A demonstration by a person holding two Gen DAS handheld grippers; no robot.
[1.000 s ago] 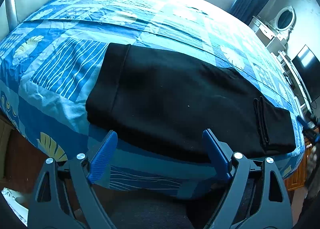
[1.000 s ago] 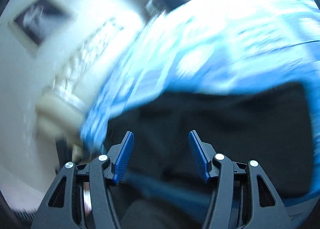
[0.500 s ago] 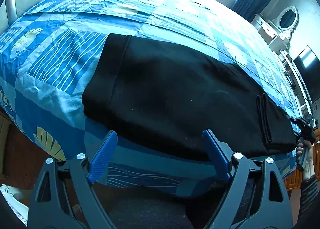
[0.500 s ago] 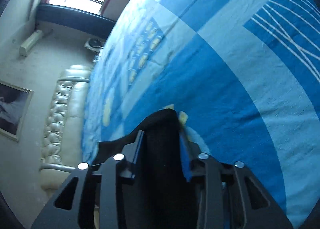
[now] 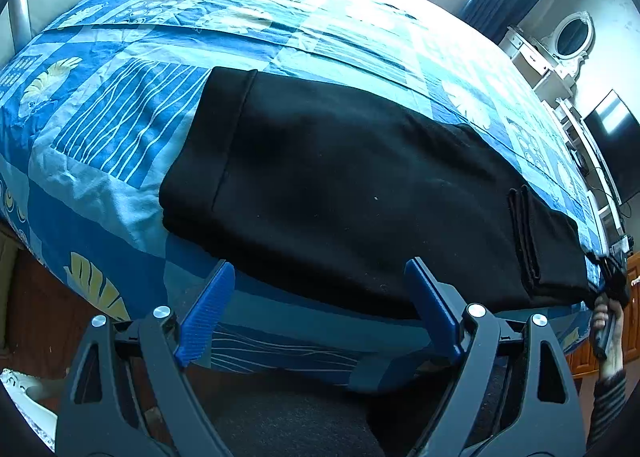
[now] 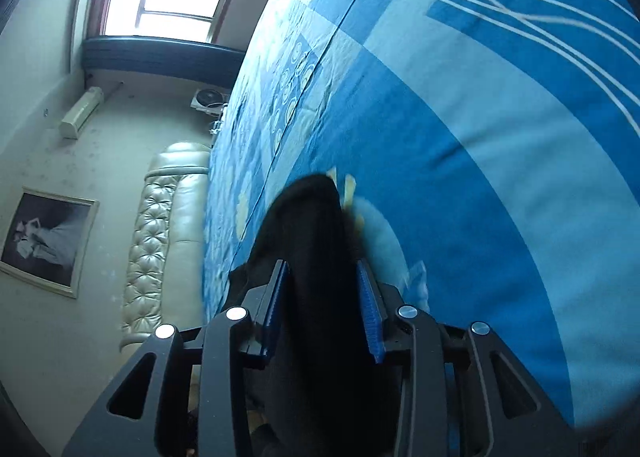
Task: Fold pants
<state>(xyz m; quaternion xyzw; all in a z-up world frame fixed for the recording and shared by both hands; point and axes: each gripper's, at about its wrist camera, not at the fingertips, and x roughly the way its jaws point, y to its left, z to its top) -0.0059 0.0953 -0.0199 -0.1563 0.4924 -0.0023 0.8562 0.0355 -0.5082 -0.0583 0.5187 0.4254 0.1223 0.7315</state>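
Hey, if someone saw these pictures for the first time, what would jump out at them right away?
The black pants stand out first, stretched long across the near edge of the blue patterned bed cover. The left tongs hang open just short of them. The right tongs are shut on a bunch of the black cloth at the pants' far right end, beside a yellow leaf print.

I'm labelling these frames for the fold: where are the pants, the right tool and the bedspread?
pants (image 5: 340, 185): left wrist view, flat middle.
right tool (image 6: 322, 297): right wrist view, between fingertips.
bedspread (image 5: 120, 125): left wrist view, striped patch.
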